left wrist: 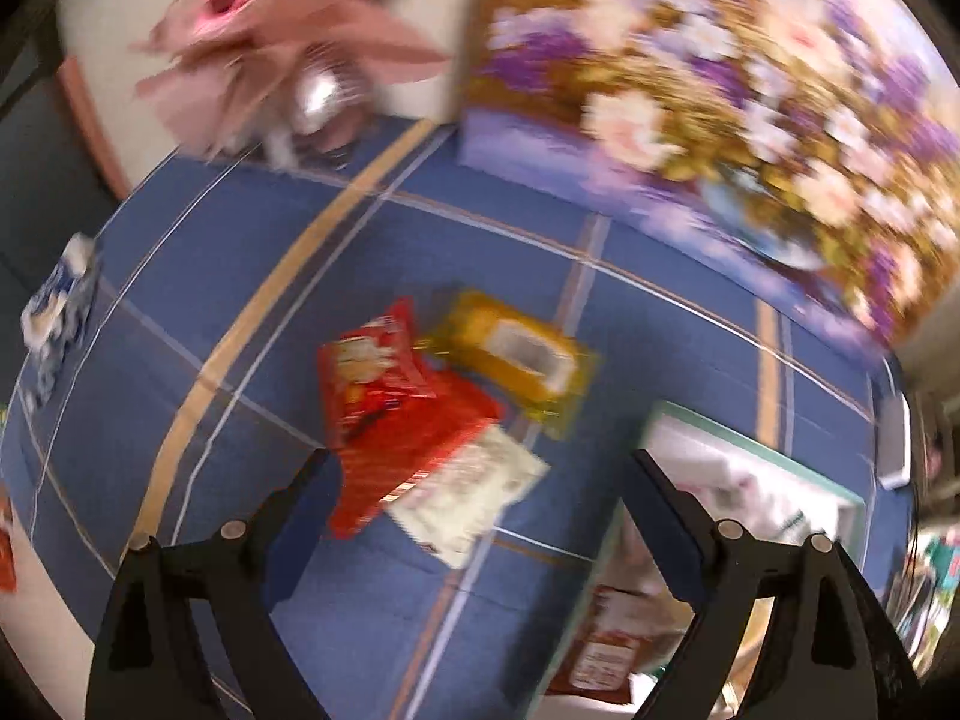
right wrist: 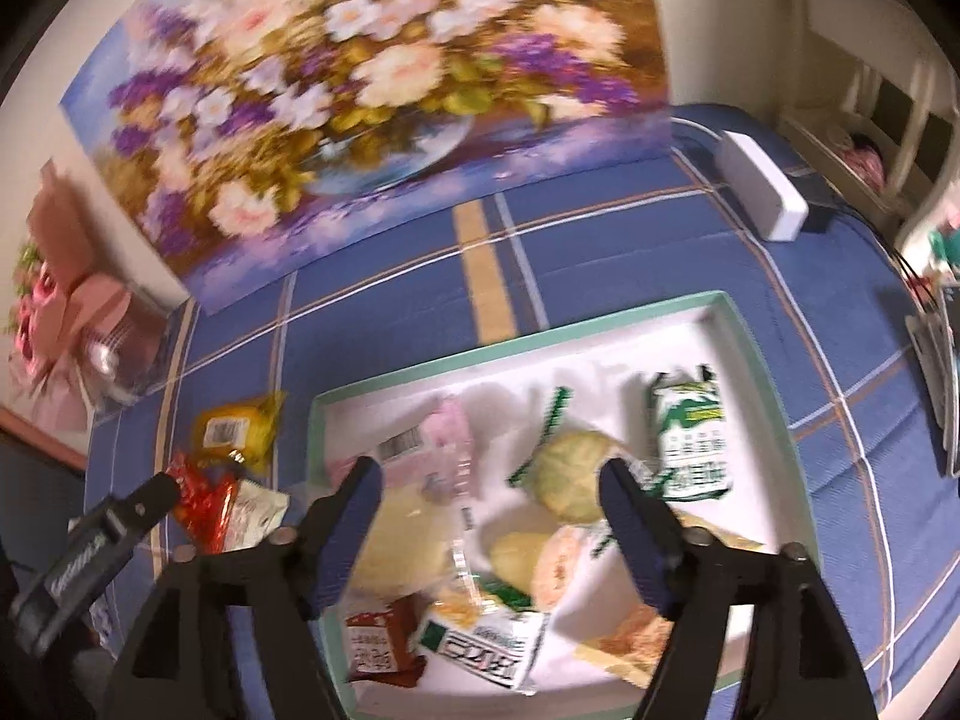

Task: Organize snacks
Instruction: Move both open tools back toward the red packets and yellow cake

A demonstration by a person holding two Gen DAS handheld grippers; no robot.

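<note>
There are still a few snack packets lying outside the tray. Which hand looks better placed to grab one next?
Left, probably. Its open tongs hang right over the red packet on the blue cloth, while the right tongs, also open, hover above the tray.

Both wrist views look steeply down, close — sharing tray (left wrist: 750, 450), tablecloth (right wrist: 600, 222).

A white tray (right wrist: 774, 360) with a green rim lay flat. It held many snack packs: a green and white pack (right wrist: 690, 438), a round pale cookie (right wrist: 573, 474), a pink pack (right wrist: 432, 444) and a brown pack (right wrist: 384, 642). Left of the tray, three packs lay in a heap (touching each other): a yellow pack (left wrist: 516, 354), a red pack (left wrist: 390, 414) and a white pack (left wrist: 474, 492).
</note>
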